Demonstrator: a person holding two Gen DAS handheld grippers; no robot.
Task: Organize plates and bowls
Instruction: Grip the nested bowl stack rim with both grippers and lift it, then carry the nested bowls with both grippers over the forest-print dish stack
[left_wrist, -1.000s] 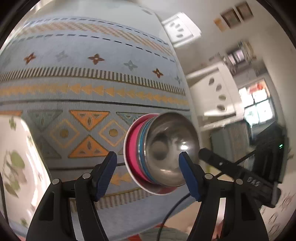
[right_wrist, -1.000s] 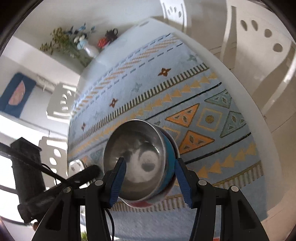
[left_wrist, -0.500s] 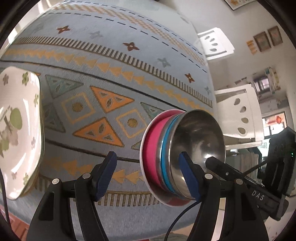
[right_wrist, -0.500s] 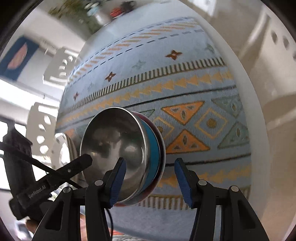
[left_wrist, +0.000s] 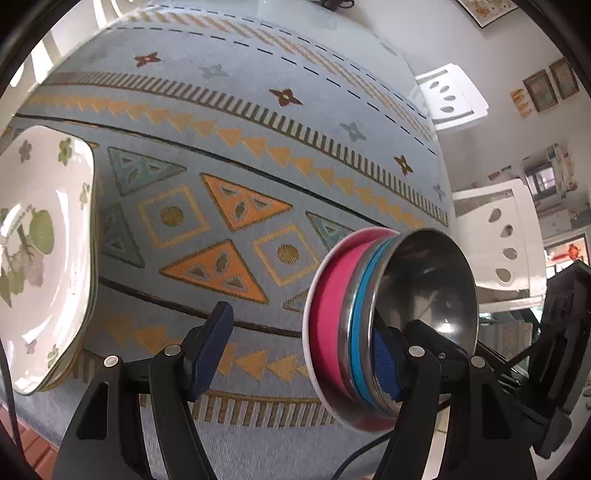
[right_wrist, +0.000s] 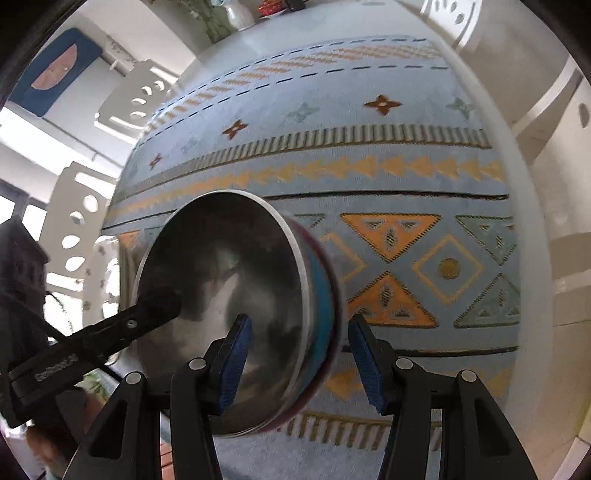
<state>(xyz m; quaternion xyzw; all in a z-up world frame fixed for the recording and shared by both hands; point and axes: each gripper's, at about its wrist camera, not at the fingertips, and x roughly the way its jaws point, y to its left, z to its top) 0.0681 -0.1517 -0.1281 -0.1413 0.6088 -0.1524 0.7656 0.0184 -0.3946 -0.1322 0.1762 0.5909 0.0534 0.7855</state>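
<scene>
Furthest left, the flowered plate (left_wrist: 44, 258) lies flat on the patterned tablecloth (left_wrist: 258, 110). To my mind it marks the plate spot, so the bowls belong somewhere else on the cloth.

Next comes my left gripper (left_wrist: 300, 329), spread wide. Its left finger hangs free over the cloth and pinches nothing, while its right finger reaches past the rim into the steel bowl. I take that as a prop from inside that keeps the stack from swinging, not a grip.

The stack of bowls (left_wrist: 332, 314) is beside it: steel nested in blue, blue in pink, tipped onto its side with the mouth facing right. It sits low over the cloth near the front edge. I cannot tell whether its lower edge touches down.

On the right, my right gripper (right_wrist: 298, 325) straddles the stacked walls, one pad inside the steel bowl and the other against the pink outside. It seems to be clamped there, carrying the weight, though blur hides the outer contact.
</scene>
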